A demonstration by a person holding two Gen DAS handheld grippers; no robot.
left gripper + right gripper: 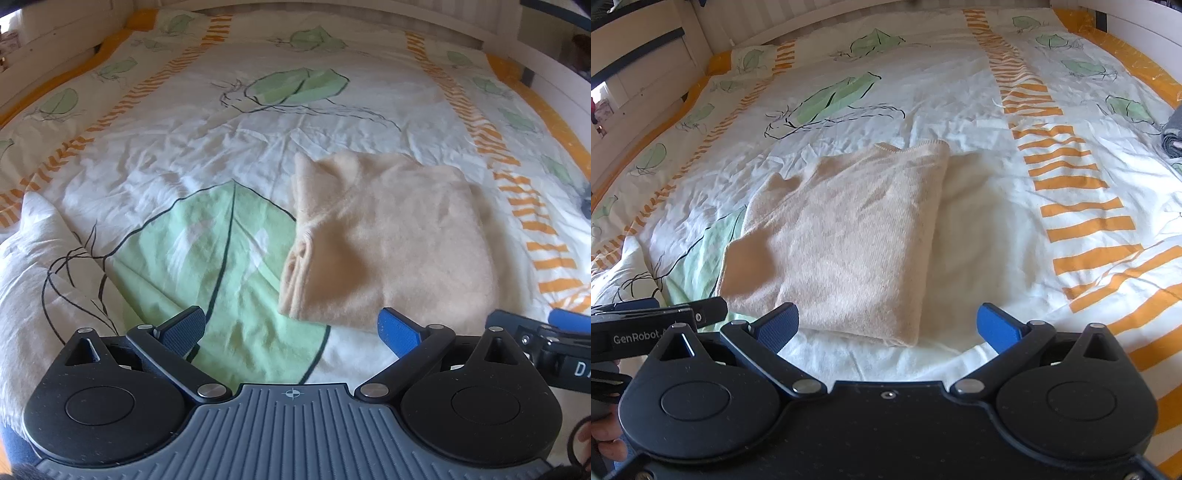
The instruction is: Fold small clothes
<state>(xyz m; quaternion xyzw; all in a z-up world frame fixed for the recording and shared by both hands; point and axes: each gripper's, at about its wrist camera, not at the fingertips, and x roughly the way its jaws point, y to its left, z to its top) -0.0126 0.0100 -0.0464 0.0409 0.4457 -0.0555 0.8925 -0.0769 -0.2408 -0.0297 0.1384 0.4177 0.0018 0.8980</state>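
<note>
Left wrist: folded sweater point(388, 236), grippers apart.

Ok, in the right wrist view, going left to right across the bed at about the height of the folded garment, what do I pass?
Large green leaf print on the duvet cover → folded beige knit garment → bare white stretch of the leaf-patterned duvet cover → band of orange stripes.

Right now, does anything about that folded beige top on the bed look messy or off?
Mostly tidy. The beige top lies folded on the duvet, but its left edge bunches into loose layers, with a corner poking up at the far left.
</note>
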